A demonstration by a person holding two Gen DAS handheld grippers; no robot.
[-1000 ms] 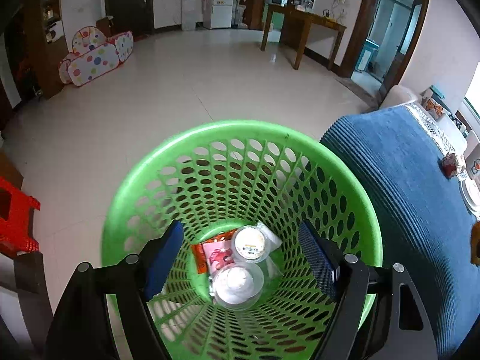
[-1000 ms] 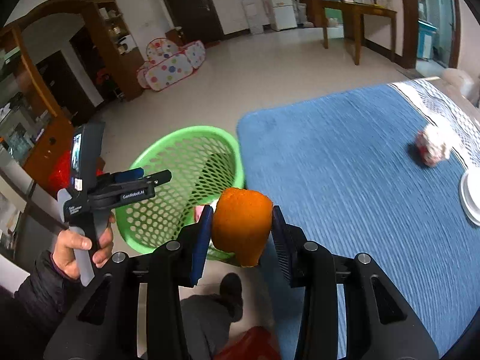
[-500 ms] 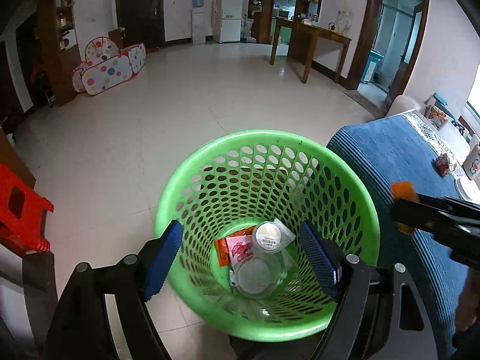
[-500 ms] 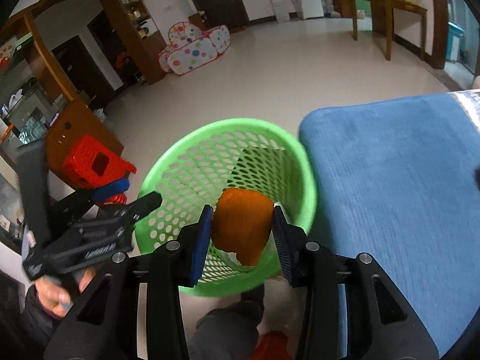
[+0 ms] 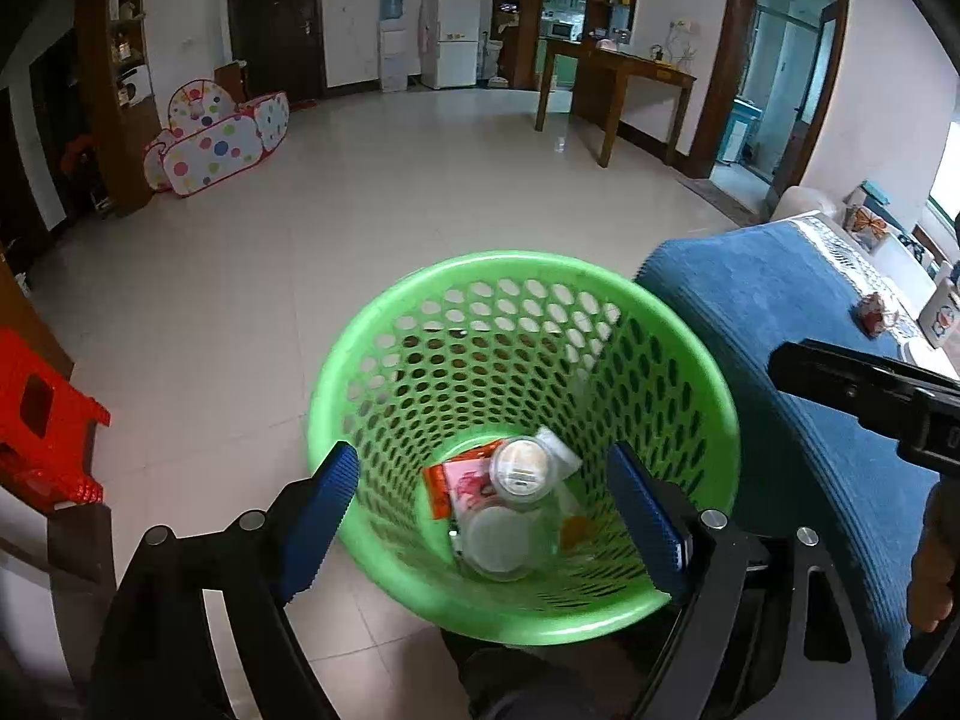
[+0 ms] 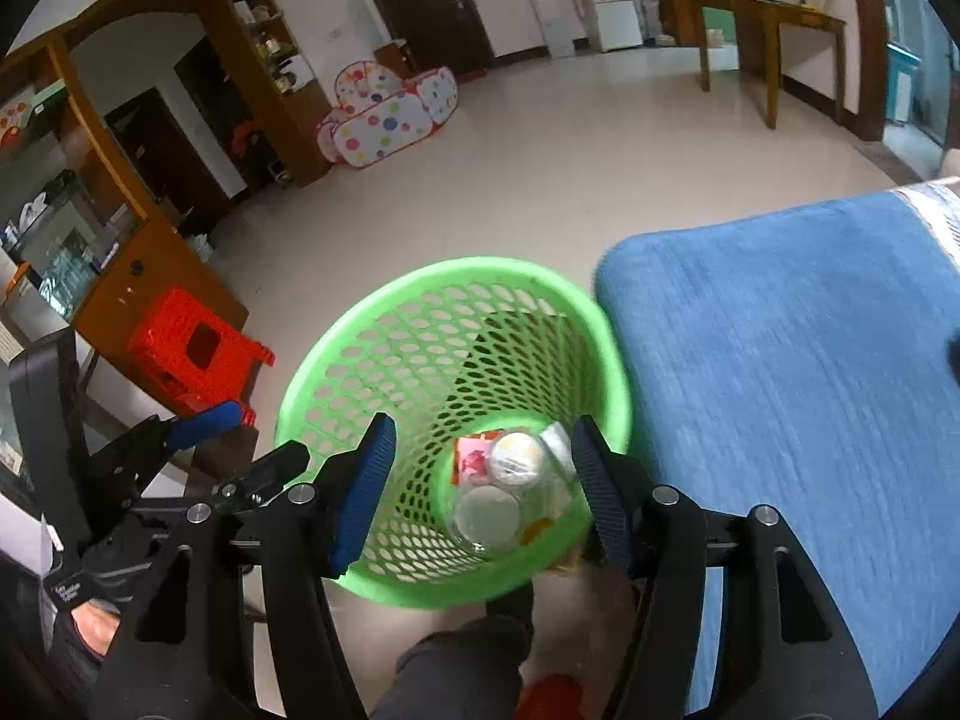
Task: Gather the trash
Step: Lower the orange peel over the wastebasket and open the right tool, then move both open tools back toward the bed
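A green perforated basket point(image 5: 516, 276) stands on the floor beside a blue-covered table; it also shows in the right wrist view point(image 6: 420, 312). Inside lie clear plastic cups point(image 5: 501, 534), a round lid point(image 5: 521, 471), a pink and orange wrapper point(image 5: 456, 486) and an orange peel point(image 5: 576, 531), which also shows in the right wrist view point(image 6: 537, 525). My left gripper point(image 5: 483, 522) is open and empty above the basket's near rim. My right gripper point(image 6: 483, 495) is open and empty over the basket.
The blue-covered table point(image 6: 780, 360) lies to the right, with a crumpled red and white wrapper point(image 5: 873, 315) and a bottle point(image 5: 942, 315) at its far end. A red stool point(image 6: 192, 354) stands left of the basket. A wooden table point(image 5: 612, 69) and a spotted play tent point(image 5: 216, 144) are far off.
My right gripper has opened over the basket and the orange peel has dropped in. The left gripper has drawn back a little, staying open.
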